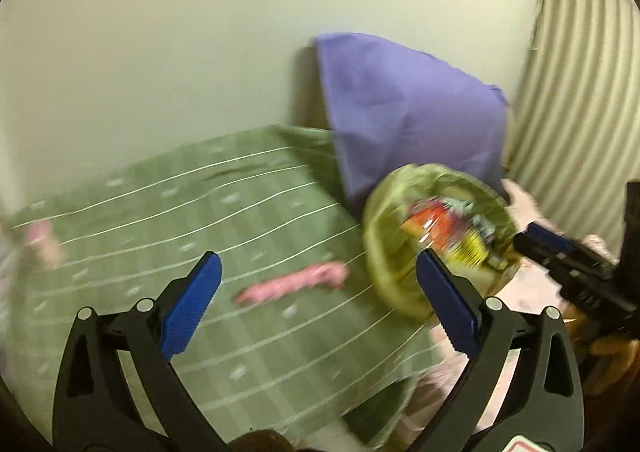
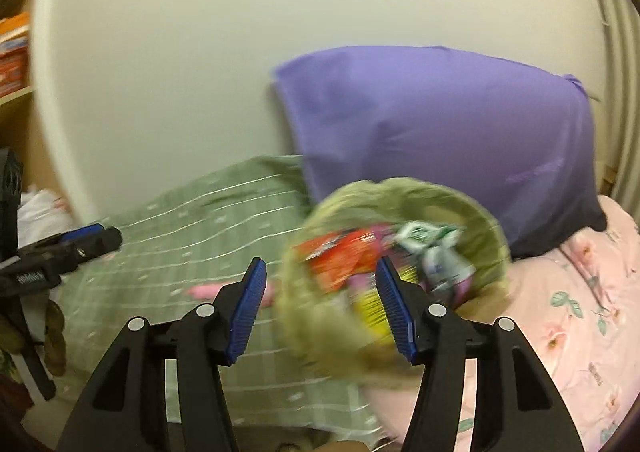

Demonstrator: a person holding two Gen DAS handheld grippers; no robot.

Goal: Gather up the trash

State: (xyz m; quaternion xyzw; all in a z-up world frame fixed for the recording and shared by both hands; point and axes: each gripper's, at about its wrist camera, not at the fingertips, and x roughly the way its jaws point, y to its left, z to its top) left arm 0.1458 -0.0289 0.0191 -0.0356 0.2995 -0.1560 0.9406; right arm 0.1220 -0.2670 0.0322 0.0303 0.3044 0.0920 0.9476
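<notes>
A green fabric basket [image 1: 384, 252] [image 2: 320, 336] lies tipped on the bed and holds colourful wrappers, orange [image 2: 344, 256], yellow and white-green. A pink wrapper [image 1: 296, 282] lies on the green blanket [image 1: 200, 220], partly seen in the right wrist view [image 2: 204, 290]. My left gripper [image 1: 320, 300] is open and empty above the blanket, the pink wrapper ahead between its fingers. My right gripper [image 2: 320, 304] is open, its fingers on either side of the basket's near rim; it also shows in the left wrist view [image 1: 532, 240]. Both views are blurred.
A purple pillow [image 1: 408, 112] [image 2: 440, 132] leans on the wall behind the basket. A pink floral sheet [image 2: 568, 316] covers the bed to the right. Striped curtains [image 1: 580, 92] hang at the right. A shelf with orange boxes [image 2: 14, 52] stands at far left.
</notes>
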